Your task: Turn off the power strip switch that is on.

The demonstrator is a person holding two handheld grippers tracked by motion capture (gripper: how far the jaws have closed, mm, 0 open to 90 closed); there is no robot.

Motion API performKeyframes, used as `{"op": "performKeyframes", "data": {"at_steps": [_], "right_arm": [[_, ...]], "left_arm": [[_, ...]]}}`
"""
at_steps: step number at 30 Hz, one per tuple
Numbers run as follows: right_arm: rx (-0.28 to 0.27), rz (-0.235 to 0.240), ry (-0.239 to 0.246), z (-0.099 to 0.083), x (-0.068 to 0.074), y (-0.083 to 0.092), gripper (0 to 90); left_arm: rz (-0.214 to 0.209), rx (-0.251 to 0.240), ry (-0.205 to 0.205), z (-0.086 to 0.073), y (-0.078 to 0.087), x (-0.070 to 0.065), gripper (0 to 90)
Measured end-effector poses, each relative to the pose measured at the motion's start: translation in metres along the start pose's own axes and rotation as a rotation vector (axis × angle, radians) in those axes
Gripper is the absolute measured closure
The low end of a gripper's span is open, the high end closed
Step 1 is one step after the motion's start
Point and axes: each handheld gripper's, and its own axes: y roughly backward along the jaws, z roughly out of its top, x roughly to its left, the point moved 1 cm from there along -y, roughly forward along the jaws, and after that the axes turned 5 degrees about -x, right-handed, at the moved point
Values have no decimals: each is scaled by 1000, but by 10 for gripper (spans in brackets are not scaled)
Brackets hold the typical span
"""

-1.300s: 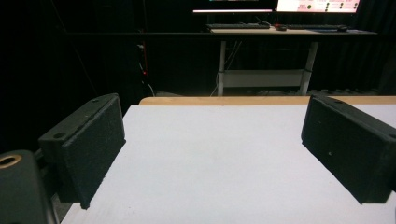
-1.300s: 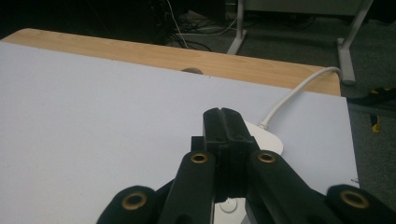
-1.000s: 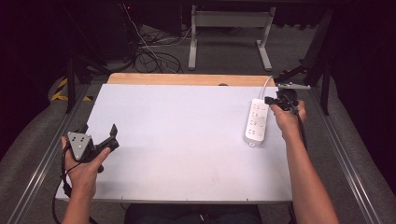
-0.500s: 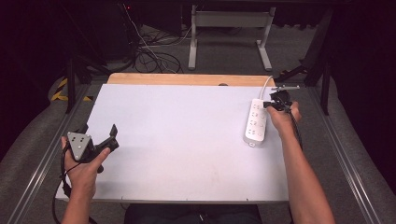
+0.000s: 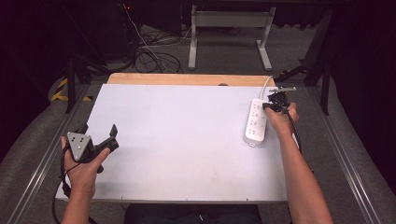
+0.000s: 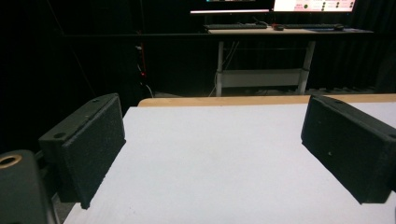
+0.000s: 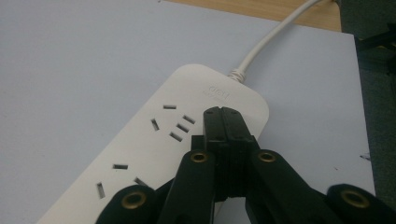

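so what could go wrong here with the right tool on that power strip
1. The right tool, jaws shut, sits over the cord end of the white power strip. The strip lies near the table's right edge, so a sideways push could slide it off.
2. The tips are close to the socket slots; they could catch there.
3. Tugging could strain the cord.

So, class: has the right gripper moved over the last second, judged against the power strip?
Yes. The right gripper has slid along the power strip toward its cable end, away from the person.
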Motion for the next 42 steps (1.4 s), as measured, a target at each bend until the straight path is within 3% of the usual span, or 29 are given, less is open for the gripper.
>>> {"op": "performKeyframes", "data": {"at_steps": [4, 7, 16, 42], "right_arm": [[1, 4, -3, 0, 1, 0, 900], [-4, 15, -33, -1, -1, 0, 900], [7, -13, 11, 0, 4, 0, 900], [-5, 7, -20, -3, 1, 0, 900]], "left_arm": [[-4, -1, 4, 0, 0, 0, 69], [-6, -1, 5, 0, 0, 0, 68], [-7, 3, 2, 0, 0, -1, 69], [-8, 11, 12, -1, 1, 1, 73]]}}
